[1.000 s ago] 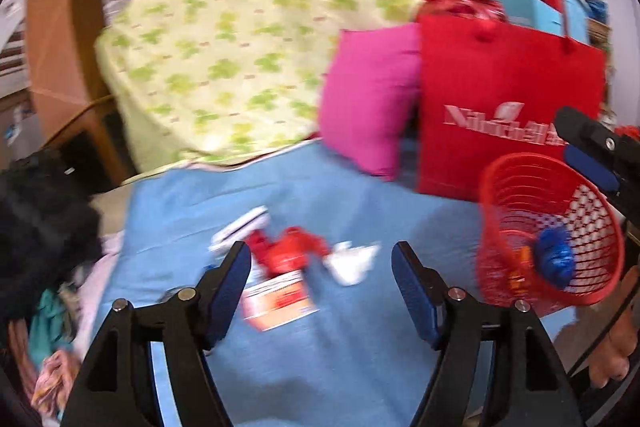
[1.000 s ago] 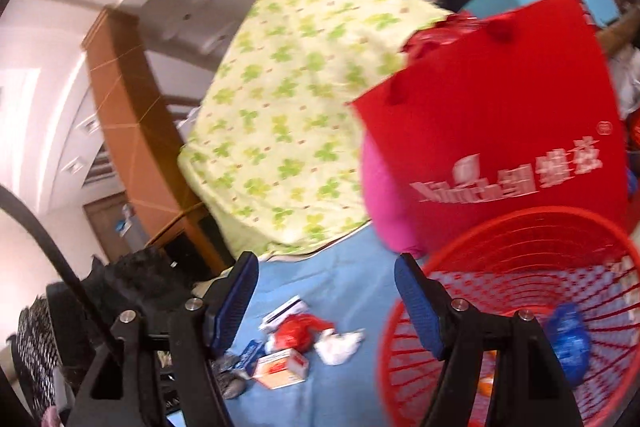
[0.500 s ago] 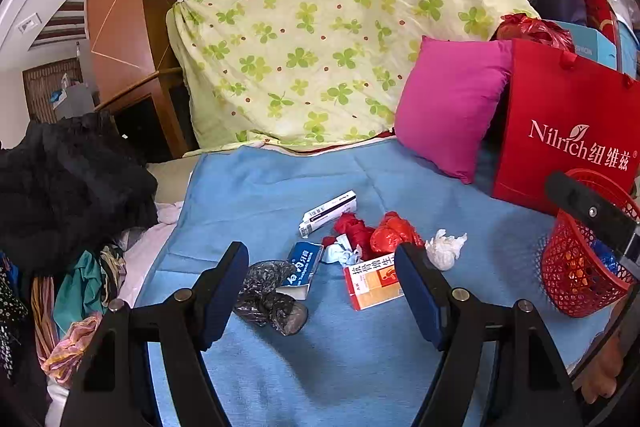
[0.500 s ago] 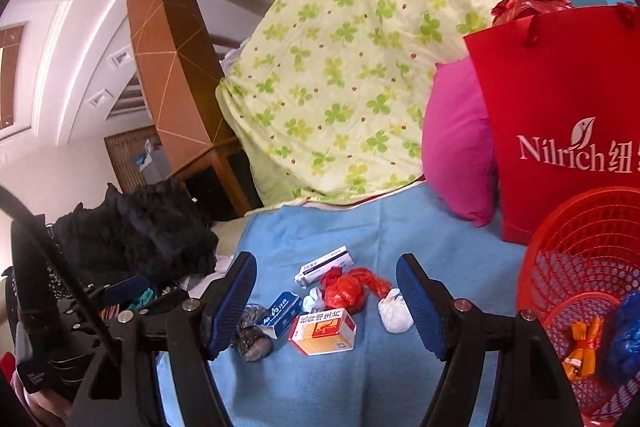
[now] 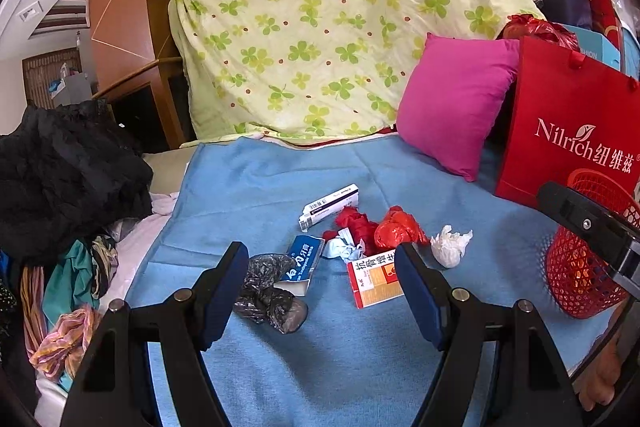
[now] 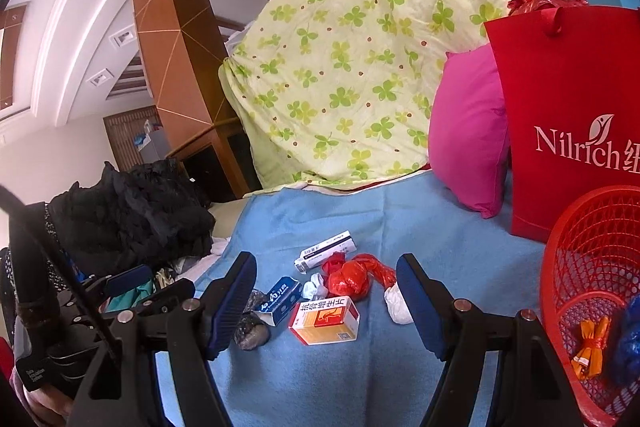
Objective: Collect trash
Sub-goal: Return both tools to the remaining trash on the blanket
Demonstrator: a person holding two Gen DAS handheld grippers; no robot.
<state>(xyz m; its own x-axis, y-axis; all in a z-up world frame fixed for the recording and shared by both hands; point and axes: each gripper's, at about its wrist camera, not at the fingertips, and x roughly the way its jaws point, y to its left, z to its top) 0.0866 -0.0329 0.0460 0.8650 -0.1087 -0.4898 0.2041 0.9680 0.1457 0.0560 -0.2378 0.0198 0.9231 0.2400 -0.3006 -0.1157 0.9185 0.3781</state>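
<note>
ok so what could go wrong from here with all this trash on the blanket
1. The pieces lie packed together: closing on the orange-and-white box could also catch the crumpled red bag or push the white wad aside.
2. The black bag is soft and crumpled, so the fingers may pinch the blue blanket with it.
3. The red basket looks tilted near the blanket's edge; a bump might spill what is inside.

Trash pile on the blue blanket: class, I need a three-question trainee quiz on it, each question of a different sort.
1. True or false: the orange medicine box lies inside the red basket.
2. What lies nearest the left tool? A) crumpled black bag B) pink cushion C) red gift bag
3. Fill in: both tools are ___, holding nothing.

Key: 1 false; 2 A; 3 open.
</note>
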